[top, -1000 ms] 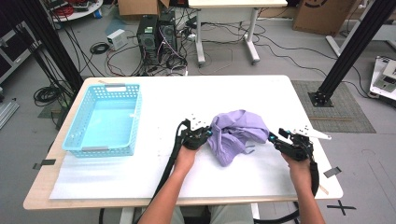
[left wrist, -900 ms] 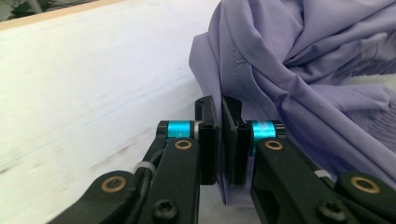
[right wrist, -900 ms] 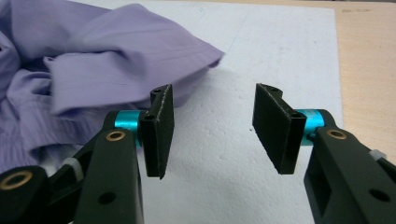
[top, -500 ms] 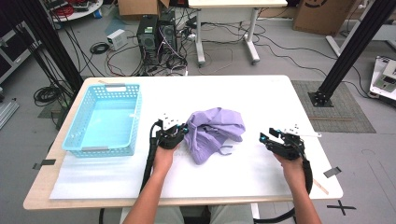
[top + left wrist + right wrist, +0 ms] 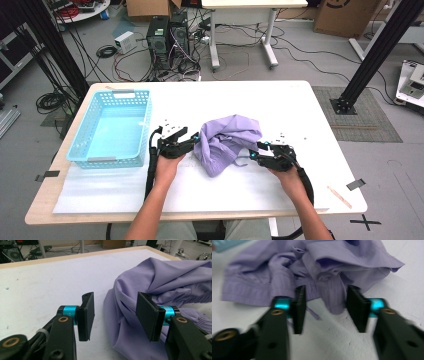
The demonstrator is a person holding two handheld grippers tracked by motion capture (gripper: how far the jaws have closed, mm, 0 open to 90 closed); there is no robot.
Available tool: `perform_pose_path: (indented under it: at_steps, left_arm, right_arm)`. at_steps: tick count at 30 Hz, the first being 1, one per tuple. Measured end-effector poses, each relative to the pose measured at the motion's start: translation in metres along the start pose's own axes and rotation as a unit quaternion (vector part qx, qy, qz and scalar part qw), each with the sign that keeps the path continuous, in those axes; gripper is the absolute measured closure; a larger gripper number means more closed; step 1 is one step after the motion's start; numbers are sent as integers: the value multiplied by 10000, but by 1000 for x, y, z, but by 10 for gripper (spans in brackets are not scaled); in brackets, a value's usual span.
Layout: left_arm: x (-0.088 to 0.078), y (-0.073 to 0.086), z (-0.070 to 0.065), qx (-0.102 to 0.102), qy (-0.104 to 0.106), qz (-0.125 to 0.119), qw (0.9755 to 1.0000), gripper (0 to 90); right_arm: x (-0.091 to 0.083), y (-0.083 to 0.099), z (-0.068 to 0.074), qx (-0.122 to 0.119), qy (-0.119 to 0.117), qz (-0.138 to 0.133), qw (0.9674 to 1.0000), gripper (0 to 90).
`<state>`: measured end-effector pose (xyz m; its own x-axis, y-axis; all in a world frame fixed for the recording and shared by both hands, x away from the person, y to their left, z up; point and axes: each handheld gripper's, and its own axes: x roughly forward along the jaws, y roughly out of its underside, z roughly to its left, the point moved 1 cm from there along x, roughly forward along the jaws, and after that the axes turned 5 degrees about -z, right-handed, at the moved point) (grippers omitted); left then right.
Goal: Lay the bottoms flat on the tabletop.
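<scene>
A crumpled lilac garment lies mid-table between my two grippers. My left gripper sits at its left edge. In the left gripper view its jaws have just been opening, and the left gripper stands open with a fold of the garment lying loose between the pads. My right gripper is at the garment's lower right. Its jaws have just been closing. In the right gripper view the right gripper is still open around a hanging fold of the garment, pads apart from it.
A light blue basket stands at the table's left, close to my left hand. A thin wooden stick lies near the front right corner. White table surface stretches behind the garment.
The garment was dragged left with my left gripper, whose jaws then opened and let it go. My right hand slid left up to the garment's edge.
</scene>
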<state>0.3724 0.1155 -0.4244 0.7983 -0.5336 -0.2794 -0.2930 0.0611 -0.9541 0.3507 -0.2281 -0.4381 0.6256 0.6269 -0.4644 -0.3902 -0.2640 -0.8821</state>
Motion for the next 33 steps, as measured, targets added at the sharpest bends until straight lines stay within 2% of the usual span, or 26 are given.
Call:
perform_pose_path:
  at_steps: [2,4,7,10,14,16,18,20,23,24,28,30,33]
  left_arm:
    - [1,-1,0,-7,38,13,10000,490]
    - [2,-4,0,-3,93,15,10000,486]
    - [6,-8,0,12,157,31,9999,475]
    - [11,-11,-1,-35,221,18,9997,466]
    - [20,-15,-3,-47,301,61,9995,449]
    - [23,-17,-6,-38,356,49,9993,447]
    - [28,-20,-10,-38,450,-10,9990,442]
    - [33,-21,-14,-63,535,-28,9985,442]
    - [41,-23,-20,2,675,16,9977,432]
    - [44,-25,-23,-2,717,8,9974,432]
    - [54,-29,-31,25,880,-44,9961,424]
    - [60,-28,-35,-4,955,36,9954,400]
    - [69,-27,-44,-9,1050,177,9943,390]
  right_arm:
    - [6,-1,-2,16,22,84,10000,786]
    - [2,-1,-9,61,57,50,10000,846]
    - [-6,1,-17,106,168,65,9998,850]
    - [-21,5,-30,63,519,210,9984,850]
    - [-41,8,-47,122,988,317,9945,849]
    - [-48,11,-55,162,1260,321,9914,847]
    - [-53,14,-62,351,1559,295,9867,825]
    - [-56,18,-63,508,1702,188,9839,781]
    - [-61,21,-62,744,1783,-79,9811,601]
    - [-61,21,-62,744,1783,-79,9811,601]
    - [-65,24,-61,797,1868,-186,9790,509]
    - [-68,25,-61,814,1893,-246,9782,484]
    - [-70,28,-59,830,1816,-289,9794,483]
